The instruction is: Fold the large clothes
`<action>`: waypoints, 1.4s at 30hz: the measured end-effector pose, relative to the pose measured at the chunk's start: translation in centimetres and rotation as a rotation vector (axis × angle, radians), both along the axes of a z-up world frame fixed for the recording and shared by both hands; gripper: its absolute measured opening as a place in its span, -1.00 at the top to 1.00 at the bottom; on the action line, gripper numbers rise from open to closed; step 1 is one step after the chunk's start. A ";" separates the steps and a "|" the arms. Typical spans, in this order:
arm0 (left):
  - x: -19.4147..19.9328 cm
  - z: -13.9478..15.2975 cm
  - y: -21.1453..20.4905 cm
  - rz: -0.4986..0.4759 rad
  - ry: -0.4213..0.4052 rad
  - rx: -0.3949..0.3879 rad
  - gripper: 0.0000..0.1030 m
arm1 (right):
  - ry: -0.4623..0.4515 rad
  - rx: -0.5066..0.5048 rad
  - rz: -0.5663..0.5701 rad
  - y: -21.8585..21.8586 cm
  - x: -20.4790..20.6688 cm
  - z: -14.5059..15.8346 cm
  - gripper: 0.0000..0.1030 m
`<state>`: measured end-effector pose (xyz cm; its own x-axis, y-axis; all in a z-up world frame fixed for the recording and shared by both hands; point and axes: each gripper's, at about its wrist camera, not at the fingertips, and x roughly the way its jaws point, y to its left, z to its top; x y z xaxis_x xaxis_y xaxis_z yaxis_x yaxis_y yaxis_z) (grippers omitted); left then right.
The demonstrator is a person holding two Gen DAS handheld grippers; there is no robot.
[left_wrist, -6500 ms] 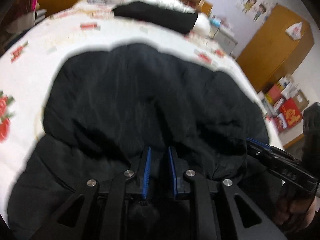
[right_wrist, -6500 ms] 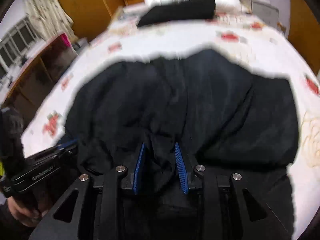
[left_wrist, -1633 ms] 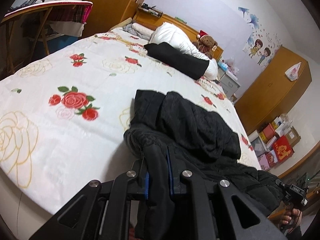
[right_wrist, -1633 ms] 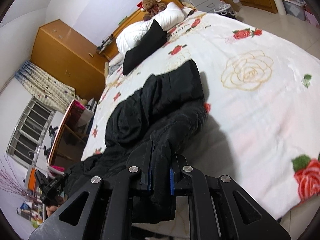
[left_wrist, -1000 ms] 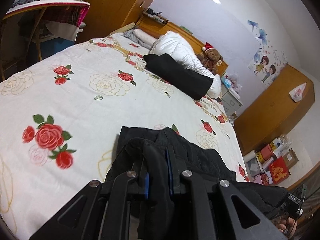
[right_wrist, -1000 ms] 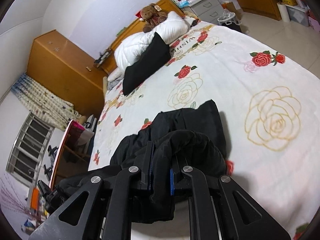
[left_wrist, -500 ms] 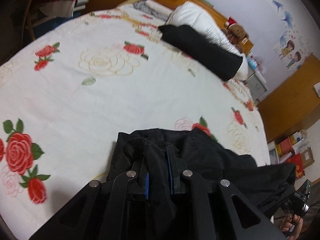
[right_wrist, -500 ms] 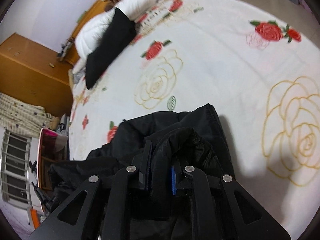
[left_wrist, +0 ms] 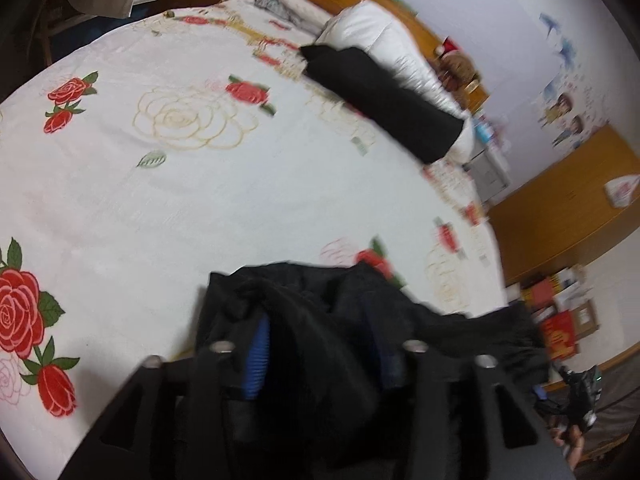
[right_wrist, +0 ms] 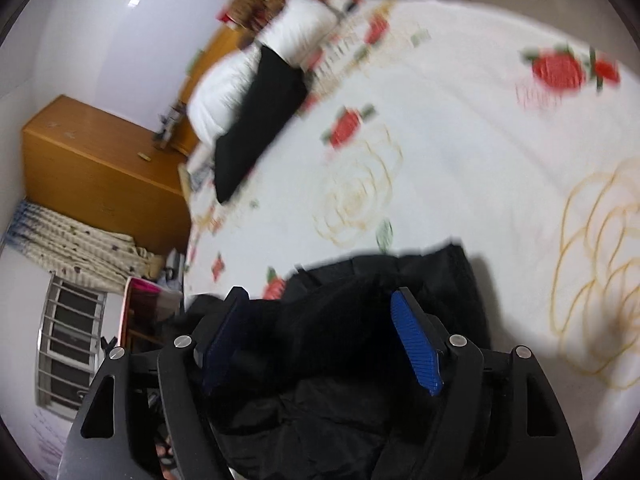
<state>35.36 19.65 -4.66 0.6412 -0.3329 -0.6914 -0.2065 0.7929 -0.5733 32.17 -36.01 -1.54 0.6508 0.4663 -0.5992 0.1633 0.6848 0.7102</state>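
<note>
A black padded jacket is seen bunched on the near part of a bed whose white sheet is printed with red and gold roses. In the left wrist view, the left gripper is held over the jacket with its jaws spread apart; black fabric is heaped between the blue pads, but it is not pinched by them. In the right wrist view, the right gripper is likewise found released, its jaws set wide and the blue pads standing clear on either side of a mound of the jacket. Both views are blurred by motion. At the far end of the bed, a folded black garment is laid against a white pillow, well apart from the jacket. A wooden wardrobe is visible beside the bed in the right wrist view.
</note>
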 end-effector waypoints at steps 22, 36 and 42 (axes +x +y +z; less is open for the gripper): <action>4.2 -4.1 -2.7 -0.072 0.000 0.323 0.30 | 0.009 -0.473 0.183 4.0 5.1 -4.2 0.75; 5.3 -7.7 -3.0 0.020 0.035 0.384 0.30 | 0.140 -0.623 0.148 4.6 7.3 -10.1 0.68; 4.0 -3.6 -2.1 0.043 0.006 0.381 0.30 | 0.025 -0.668 0.067 4.4 4.8 -4.7 0.64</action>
<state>39.41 17.51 -8.28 0.6447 -0.0240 -0.7641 -0.2468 0.9394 -0.2378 36.95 -31.66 -6.29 0.6151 0.0291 -0.7879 0.1161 0.9851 0.1270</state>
